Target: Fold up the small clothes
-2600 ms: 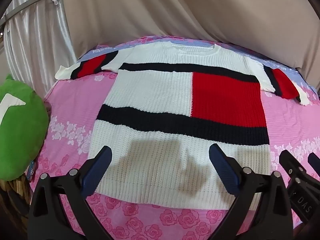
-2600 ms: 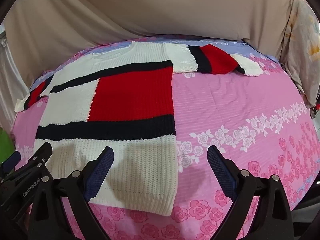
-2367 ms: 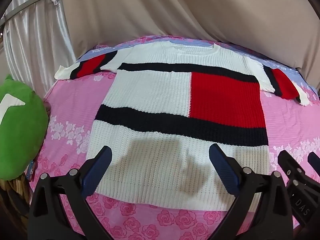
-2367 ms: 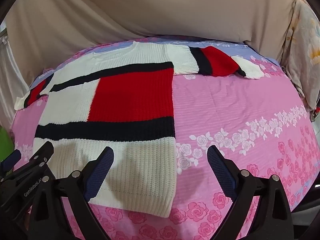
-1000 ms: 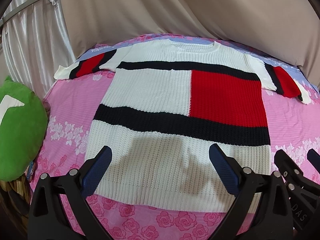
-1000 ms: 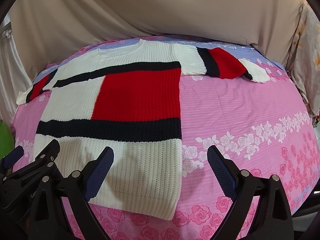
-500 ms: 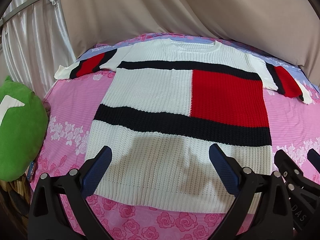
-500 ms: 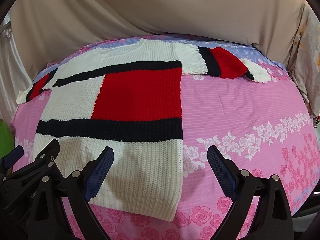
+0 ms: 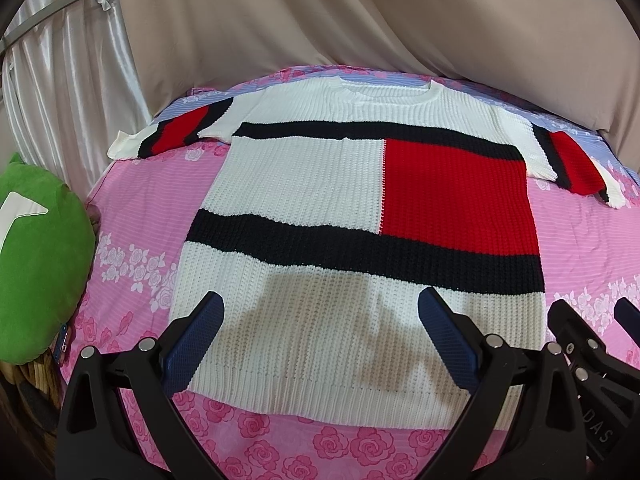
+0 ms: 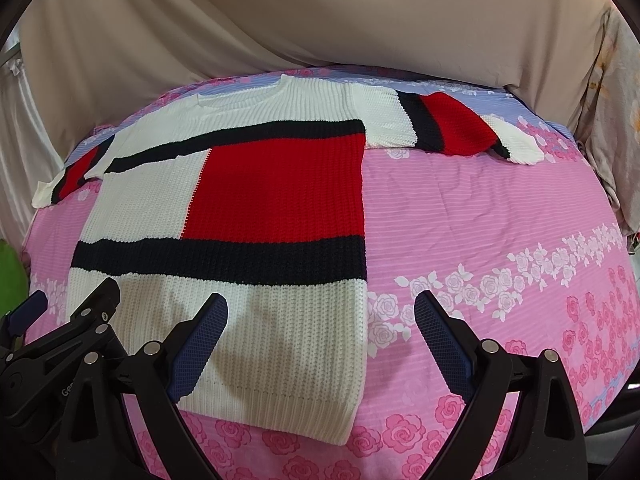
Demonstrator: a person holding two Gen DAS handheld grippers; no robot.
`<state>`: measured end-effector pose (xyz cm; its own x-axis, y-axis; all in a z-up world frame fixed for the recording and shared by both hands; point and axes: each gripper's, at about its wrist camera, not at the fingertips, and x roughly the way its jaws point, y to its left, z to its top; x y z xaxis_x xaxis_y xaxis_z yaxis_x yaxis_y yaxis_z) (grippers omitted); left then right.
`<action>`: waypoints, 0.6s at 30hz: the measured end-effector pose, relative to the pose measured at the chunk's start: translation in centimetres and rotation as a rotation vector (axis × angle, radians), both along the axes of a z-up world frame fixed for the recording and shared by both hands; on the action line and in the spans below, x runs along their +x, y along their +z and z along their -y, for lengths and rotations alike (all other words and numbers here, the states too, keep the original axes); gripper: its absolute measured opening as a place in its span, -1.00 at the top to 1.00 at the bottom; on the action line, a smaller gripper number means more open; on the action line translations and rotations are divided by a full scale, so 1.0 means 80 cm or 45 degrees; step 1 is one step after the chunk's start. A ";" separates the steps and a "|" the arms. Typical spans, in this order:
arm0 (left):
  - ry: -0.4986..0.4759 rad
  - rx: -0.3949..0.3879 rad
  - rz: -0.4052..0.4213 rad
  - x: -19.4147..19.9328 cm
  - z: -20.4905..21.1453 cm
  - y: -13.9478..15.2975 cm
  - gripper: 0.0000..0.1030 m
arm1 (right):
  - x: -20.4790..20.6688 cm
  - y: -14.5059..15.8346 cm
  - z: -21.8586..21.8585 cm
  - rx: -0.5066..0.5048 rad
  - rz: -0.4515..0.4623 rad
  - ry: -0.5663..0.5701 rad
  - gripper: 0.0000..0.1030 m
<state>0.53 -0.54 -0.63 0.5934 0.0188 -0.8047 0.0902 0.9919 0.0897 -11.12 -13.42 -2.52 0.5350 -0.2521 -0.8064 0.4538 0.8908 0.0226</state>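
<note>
A knitted sweater (image 9: 320,184), white with black bands and a red block, lies flat and spread out on the bed, front up, both sleeves stretched sideways. It also shows in the right wrist view (image 10: 248,200). My left gripper (image 9: 320,320) is open and empty, hovering above the white hem near its middle. My right gripper (image 10: 320,316) is open and empty above the hem's right corner. Each gripper shows at the edge of the other's view: the right one (image 9: 592,336), the left one (image 10: 72,312).
The bed has a pink rose-print sheet (image 10: 500,220). A green cushion (image 9: 36,264) lies at the bed's left edge. Beige drapes (image 9: 360,20) hang behind the bed, silver curtains (image 9: 52,80) at far left. A floral cloth (image 10: 616,100) hangs at right.
Both views have shifted only slightly; the sweater sits a touch further right in the right wrist view. Both grippers stay open and the sweater lies as before.
</note>
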 end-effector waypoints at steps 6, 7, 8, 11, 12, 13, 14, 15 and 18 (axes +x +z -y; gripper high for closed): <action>0.002 0.002 -0.006 0.001 0.000 -0.001 -0.85 | 0.002 -0.002 0.003 0.008 -0.012 0.001 -0.80; 0.002 0.003 -0.007 0.001 -0.001 -0.002 -0.85 | 0.002 -0.002 0.003 0.008 -0.011 0.001 -0.80; 0.003 0.004 -0.008 0.001 -0.001 -0.002 -0.85 | 0.002 -0.002 0.003 0.008 -0.013 0.002 -0.80; 0.003 0.004 -0.009 0.002 -0.001 -0.002 -0.84 | 0.003 -0.003 0.002 0.009 -0.014 0.002 -0.80; 0.003 0.004 -0.011 0.003 -0.002 -0.003 -0.84 | 0.002 -0.004 0.002 0.009 -0.015 0.003 -0.80; 0.003 0.005 -0.012 0.003 -0.002 -0.003 -0.84 | 0.002 -0.004 0.002 0.009 -0.016 0.003 -0.80; 0.003 0.005 -0.011 0.003 -0.002 -0.003 -0.84 | 0.002 -0.004 0.002 0.009 -0.016 0.003 -0.80; 0.003 0.005 -0.011 0.003 -0.002 -0.003 -0.84 | 0.002 -0.004 0.002 0.009 -0.016 0.003 -0.80; 0.003 0.005 -0.011 0.003 -0.002 -0.003 -0.84 | 0.002 -0.004 0.002 0.009 -0.016 0.003 -0.80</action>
<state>0.75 -0.38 -0.88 0.5862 0.0234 -0.8099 0.0891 0.9917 0.0931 -10.93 -13.59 -2.83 0.5255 -0.2452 -0.8147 0.4520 0.8917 0.0232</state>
